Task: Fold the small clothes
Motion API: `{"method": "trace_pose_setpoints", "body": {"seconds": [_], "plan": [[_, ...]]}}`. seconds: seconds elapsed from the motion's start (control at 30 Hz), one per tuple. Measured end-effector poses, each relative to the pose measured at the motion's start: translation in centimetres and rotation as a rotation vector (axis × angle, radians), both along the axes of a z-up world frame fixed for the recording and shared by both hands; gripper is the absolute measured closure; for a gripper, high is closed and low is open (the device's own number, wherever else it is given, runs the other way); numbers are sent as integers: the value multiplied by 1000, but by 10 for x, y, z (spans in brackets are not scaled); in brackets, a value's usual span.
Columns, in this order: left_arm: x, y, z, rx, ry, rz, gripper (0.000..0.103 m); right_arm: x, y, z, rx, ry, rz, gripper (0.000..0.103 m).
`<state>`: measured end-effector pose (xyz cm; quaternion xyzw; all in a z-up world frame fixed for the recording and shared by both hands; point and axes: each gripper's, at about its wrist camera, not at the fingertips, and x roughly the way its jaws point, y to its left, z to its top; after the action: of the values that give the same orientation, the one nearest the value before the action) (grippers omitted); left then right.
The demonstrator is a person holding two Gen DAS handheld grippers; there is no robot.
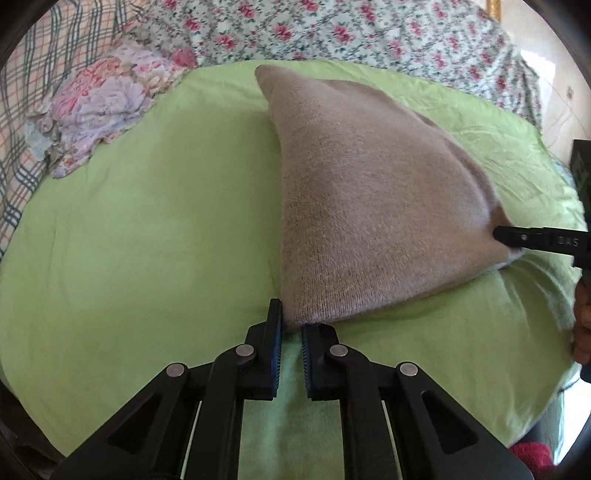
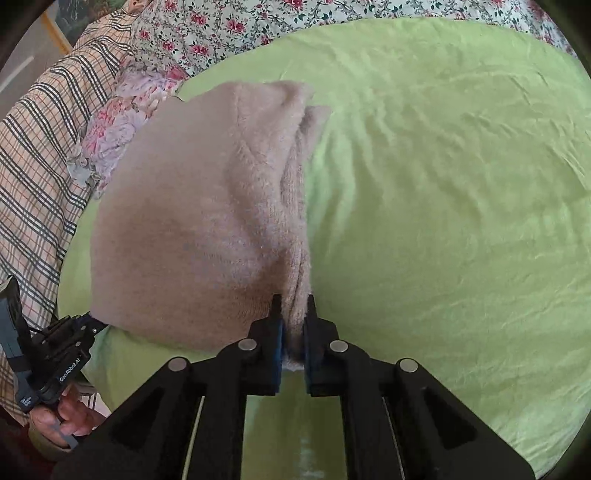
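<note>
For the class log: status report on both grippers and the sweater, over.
Left gripper shut on beige sweater corner. Right gripper shut on opposite bunched edge. Sweater lifted over green sheet. Floral garment lies apart, no obstruction.

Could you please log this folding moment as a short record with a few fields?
garment: beige knit piece, lifted off the cloth at its near edge
surface: green cloth spread over a bed
left claw: left claw shut on the garment's near left corner
right claw: right claw shut on the garment's bunched right edge
nearby: crumpled floral garment at the cloth's far left edge; plaid fabric and floral sheet beyond
fold state: not yet laid flat; garment stretched between both claws
</note>
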<state>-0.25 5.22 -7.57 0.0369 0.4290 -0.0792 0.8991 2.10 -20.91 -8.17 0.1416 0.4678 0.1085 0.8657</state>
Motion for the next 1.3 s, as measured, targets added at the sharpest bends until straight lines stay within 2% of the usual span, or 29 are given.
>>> {"method": "trace_pose_setpoints", "body": {"seconds": [0.13, 0.2, 0.23, 0.27, 0.37, 0.43, 0.5, 0.67, 0.8, 0.9, 0.97, 1.0, 1.03, 1.1, 1.23, 1.3], "plan": [[-8, 19, 6, -91, 27, -43, 91, -3, -4, -1, 23, 14, -7, 94], [-12, 27, 14, -109, 10, -55, 91, -5, -6, 2, 34, 24, -15, 88], [-13, 31, 20, -111, -6, -58, 90, -7, -9, 7, 49, 24, -25, 81], [-14, 34, 26, -113, -20, -60, 90, -10, -12, 11, 58, 18, -37, 78], [-8, 41, 49, -159, -62, -77, 81, -19, -22, 32, 83, -50, -72, 78], [5, 40, 65, -193, -94, -93, 76, -19, -25, 47, 85, -96, -92, 78], [20, 36, 74, -209, -109, -102, 75, -11, -24, 59, 104, -139, -92, 78], [69, 14, 86, -285, -115, -163, 75, 27, 3, 66, 139, -160, -10, 78], [93, -2, 82, -340, -66, -234, 76, 59, 28, 62, 145, -155, 53, 78], [104, -16, 54, -261, 1, -227, 77, 75, 29, 43, 103, -113, 28, 78], [105, -14, 41, -242, -2, -215, 82, 86, 25, 22, 111, -54, 22, 82], [105, -10, 37, -272, -2, -213, 85, 88, 25, 14, 108, -45, 25, 83], [107, -5, 32, -308, 6, -203, 87, 88, 24, 11, 99, -62, 29, 86], [109, -3, 28, -332, 6, -195, 88, 88, 22, 10, 93, -81, 29, 90], [103, -9, 29, -294, -15, -186, 88, 86, 19, 10, 103, -85, 15, 91], [98, -8, 32, -304, -21, -184, 87, 86, 18, 11, 109, -88, 12, 91]]}}
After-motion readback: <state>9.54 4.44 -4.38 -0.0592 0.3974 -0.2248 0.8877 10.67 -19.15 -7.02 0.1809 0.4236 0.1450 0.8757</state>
